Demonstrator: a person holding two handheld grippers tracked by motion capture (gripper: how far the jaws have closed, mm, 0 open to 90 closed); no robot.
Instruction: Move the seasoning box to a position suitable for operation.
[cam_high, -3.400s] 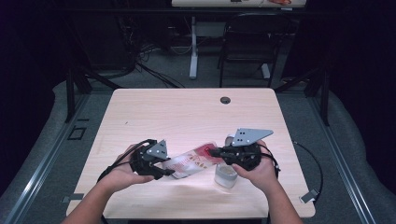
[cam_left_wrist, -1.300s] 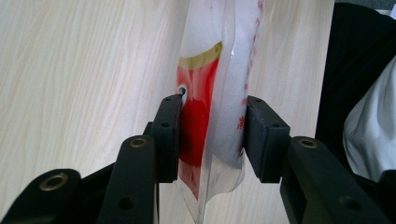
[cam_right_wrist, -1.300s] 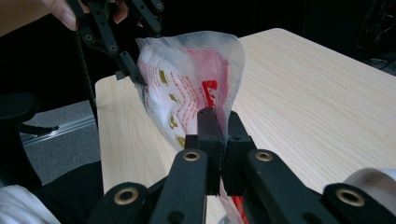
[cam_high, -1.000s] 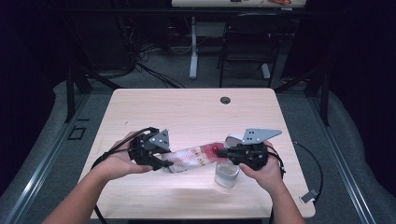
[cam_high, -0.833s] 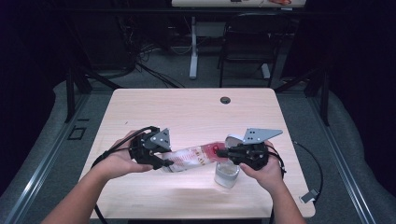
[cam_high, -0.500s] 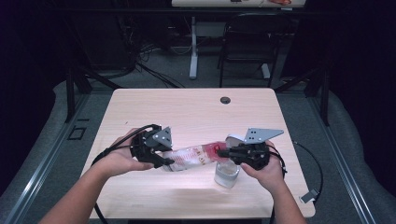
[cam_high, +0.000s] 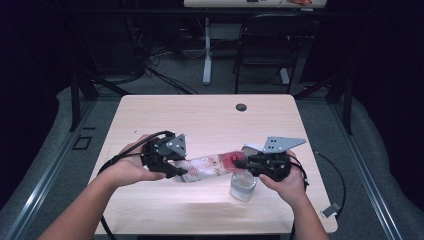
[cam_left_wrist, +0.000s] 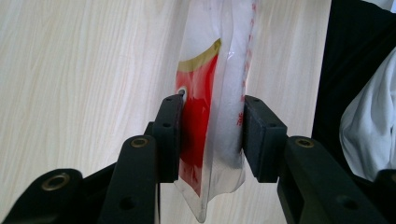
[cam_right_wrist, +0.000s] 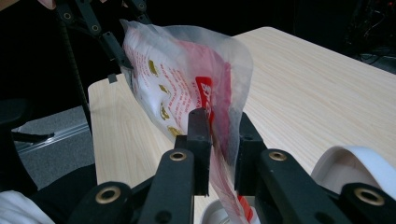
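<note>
We hold a plastic pouch (cam_high: 207, 167) stretched between our two grippers, its long axis running from one set of jaws to the other, above the pale wooden table (cam_high: 200, 120). The left gripper (cam_high: 176, 171) is clamped on the pouch's full end — both pads press into the white and red film, which hangs down past them. The right gripper (cam_high: 239, 163) has the pouch's red end between its jaws, which have just been opening; the film seems slack between them, hardly pinched. Directly below those jaws stands a clear cup (cam_high: 243, 186), so the pouch's mouth lies nearest our right hand and over the cup. A roll of white tape (cam_right_wrist: 357, 170) sits just beside the right jaws. Beyond the table, the room is dark.
</note>
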